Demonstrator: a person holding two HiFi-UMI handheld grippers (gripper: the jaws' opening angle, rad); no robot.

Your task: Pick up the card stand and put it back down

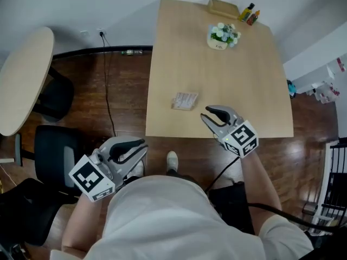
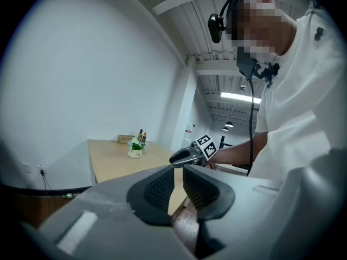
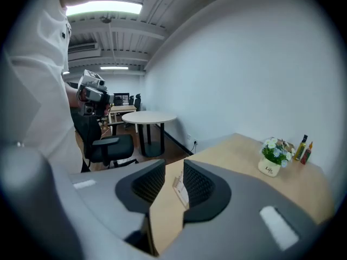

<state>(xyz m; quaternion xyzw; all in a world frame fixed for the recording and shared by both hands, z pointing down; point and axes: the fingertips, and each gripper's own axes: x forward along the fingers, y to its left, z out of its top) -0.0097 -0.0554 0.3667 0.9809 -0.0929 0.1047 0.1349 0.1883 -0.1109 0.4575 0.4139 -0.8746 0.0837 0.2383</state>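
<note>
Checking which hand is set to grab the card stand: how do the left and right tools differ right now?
The right tool hangs over the table's near edge, close to the card stand without touching it; the left tool is off the table, above the wooden floor. The card stand shows between the right tool's jaws in its view; no object shows between the left tool's. Both have jaws apart and hold nothing.
</note>
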